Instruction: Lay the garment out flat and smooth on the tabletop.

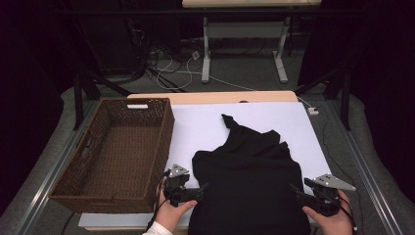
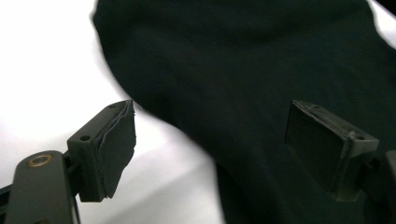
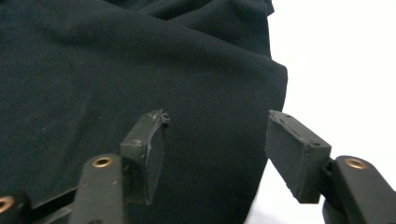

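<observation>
While the limp black fabric garment (image 1: 247,171) lies spread on the white counter (image 1: 195,127) beside the brown wicker basket (image 1: 117,147), the left gripper (image 1: 203,188) and right gripper (image 1: 293,190) flank its near edges with jaws spread, pinching nothing, and the soft, light cloth is probably best taken at those side edges.

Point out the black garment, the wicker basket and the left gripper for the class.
Black garment (image 1: 247,171), high view: middle of the cloth.
Wicker basket (image 1: 166,147), high view: right wall.
Left gripper (image 1: 205,187), high view: between its fingertips, at the garment's left edge.

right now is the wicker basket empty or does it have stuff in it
Empty: the high view shows the bare woven floor of the wicker basket; the black garment lies outside, on the white table.
</observation>
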`<action>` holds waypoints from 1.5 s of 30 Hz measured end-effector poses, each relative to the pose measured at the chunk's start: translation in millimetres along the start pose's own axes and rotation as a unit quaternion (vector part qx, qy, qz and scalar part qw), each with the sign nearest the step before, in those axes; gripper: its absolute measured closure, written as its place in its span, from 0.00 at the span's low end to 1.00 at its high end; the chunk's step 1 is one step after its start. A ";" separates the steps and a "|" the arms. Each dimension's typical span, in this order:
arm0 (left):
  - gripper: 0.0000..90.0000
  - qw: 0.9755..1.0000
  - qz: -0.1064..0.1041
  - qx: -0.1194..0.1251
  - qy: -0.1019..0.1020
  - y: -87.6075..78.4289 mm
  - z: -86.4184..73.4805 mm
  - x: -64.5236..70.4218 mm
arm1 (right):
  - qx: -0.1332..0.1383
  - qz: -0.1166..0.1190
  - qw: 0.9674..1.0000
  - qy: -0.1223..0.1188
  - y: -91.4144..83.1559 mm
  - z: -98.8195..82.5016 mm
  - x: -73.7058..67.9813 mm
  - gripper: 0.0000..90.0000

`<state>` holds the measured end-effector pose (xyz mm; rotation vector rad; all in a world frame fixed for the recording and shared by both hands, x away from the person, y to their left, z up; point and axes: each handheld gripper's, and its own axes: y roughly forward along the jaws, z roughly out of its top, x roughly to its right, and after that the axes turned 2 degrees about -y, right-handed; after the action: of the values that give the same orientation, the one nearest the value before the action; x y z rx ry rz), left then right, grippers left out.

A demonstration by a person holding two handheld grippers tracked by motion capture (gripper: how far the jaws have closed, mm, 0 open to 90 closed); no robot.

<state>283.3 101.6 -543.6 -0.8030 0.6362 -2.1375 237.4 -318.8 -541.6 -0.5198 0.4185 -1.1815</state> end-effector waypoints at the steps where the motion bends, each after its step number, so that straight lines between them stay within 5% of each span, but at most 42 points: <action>1: 0.18 1.000 0.001 -0.005 0.003 0.1 0.1 0.9 | -0.003 0.001 1.000 -0.002 0.0 0.4 -0.5 0.41; 8: 0.20 0.998 0.043 -0.036 0.020 10.4 -7.3 12.2 | -0.038 0.001 0.998 0.041 6.1 2.4 0.3 0.38; 11: 0.34 0.997 0.069 -0.037 0.023 11.2 -10.6 14.8 | -0.049 -0.005 0.998 0.033 10.5 2.8 1.7 0.41; 15: 0.45 0.996 0.072 -0.044 0.022 10.5 -12.8 16.2 | -0.082 -0.009 0.995 0.047 15.5 2.8 4.9 0.49; 20: 0.51 0.992 0.100 -0.043 0.066 13.8 -15.5 22.6 | -0.101 -0.028 0.993 0.059 16.7 2.6 4.7 0.63; 26: 0.66 0.993 0.100 -0.040 0.056 16.4 -15.2 28.9 | -0.109 -0.026 0.992 0.055 16.7 3.1 -0.2 0.83; 30: 0.80 0.993 0.095 -0.038 0.052 18.3 -12.6 26.6 | -0.115 -0.003 0.992 0.053 18.0 3.9 -1.8 0.97; 34: 0.97 0.995 0.077 -0.045 0.036 18.9 -10.9 26.0 | -0.120 0.014 0.991 0.058 17.1 4.9 -1.4 0.98; 40: 0.98 0.995 0.069 -0.063 0.043 3.9 -11.8 28.9 | -0.128 0.022 0.990 0.046 5.1 8.2 -7.5 0.99; 45: 0.98 0.996 0.055 -0.053 0.036 -17.8 -17.0 33.3 | -0.135 0.029 0.990 0.043 -10.4 8.6 -8.2 0.99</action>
<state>245.4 89.1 -532.3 -0.7325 0.8183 -2.0536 231.6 -312.6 -528.2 -0.6875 0.6688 -1.1001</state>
